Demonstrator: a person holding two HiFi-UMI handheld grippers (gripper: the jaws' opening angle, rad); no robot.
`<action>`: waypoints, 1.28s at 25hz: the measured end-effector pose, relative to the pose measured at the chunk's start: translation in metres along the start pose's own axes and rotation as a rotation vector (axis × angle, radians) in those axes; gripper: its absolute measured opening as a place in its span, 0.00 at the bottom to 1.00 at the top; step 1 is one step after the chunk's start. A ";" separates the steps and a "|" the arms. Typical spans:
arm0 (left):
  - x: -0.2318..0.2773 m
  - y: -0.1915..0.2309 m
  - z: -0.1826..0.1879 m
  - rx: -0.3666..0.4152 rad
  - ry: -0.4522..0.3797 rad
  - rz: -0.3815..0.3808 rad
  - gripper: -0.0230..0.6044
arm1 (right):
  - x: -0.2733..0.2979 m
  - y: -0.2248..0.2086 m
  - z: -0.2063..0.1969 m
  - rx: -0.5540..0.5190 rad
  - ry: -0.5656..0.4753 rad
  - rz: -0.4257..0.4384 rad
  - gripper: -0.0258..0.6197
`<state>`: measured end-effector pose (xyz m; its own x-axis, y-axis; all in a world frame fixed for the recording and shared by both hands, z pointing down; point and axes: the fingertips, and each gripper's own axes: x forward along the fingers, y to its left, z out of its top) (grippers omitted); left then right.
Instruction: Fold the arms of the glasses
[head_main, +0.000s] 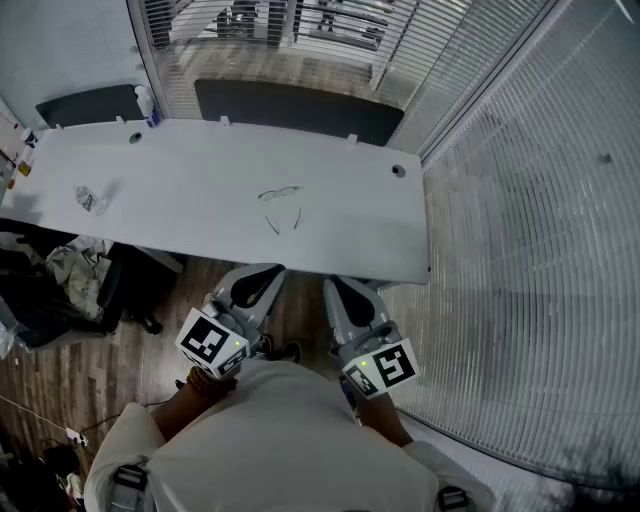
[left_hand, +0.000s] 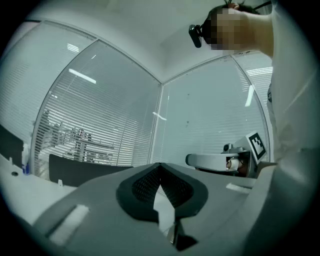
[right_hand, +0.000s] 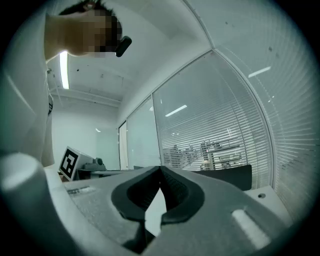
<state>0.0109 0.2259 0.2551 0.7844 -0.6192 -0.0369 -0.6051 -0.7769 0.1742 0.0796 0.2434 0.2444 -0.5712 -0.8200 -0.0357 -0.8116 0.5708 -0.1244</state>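
A pair of thin-framed glasses (head_main: 282, 205) lies on the white table (head_main: 200, 190), its two arms spread open toward the table's near edge. Both grippers hang close to the person's body, below the table's near edge and well short of the glasses. In the head view the left gripper (head_main: 250, 287) and the right gripper (head_main: 348, 297) point toward the table with their jaws together. Each gripper view looks level over its own closed jaws, left gripper (left_hand: 160, 170) and right gripper (right_hand: 160, 172), with nothing between them. The glasses do not show in either gripper view.
A crumpled clear wrapper (head_main: 90, 199) lies at the table's left. A small bottle (head_main: 146, 103) stands at the far left corner. Dark chairs (head_main: 290, 105) stand beyond the far edge. A glass wall with blinds (head_main: 520, 220) runs along the right. Bags (head_main: 70, 270) lie under the table's left.
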 end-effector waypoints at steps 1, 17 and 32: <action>-0.001 0.000 0.001 0.000 -0.001 -0.003 0.04 | 0.000 0.001 0.001 0.002 0.002 -0.002 0.04; 0.010 -0.017 -0.007 0.005 0.024 0.021 0.04 | -0.018 -0.009 0.004 0.020 -0.020 0.022 0.04; 0.036 -0.002 -0.028 -0.028 0.053 0.096 0.04 | -0.001 -0.037 -0.012 0.051 0.023 0.094 0.04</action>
<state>0.0449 0.2085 0.2814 0.7293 -0.6834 0.0329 -0.6745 -0.7101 0.2020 0.1087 0.2240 0.2612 -0.6478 -0.7613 -0.0273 -0.7472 0.6420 -0.1716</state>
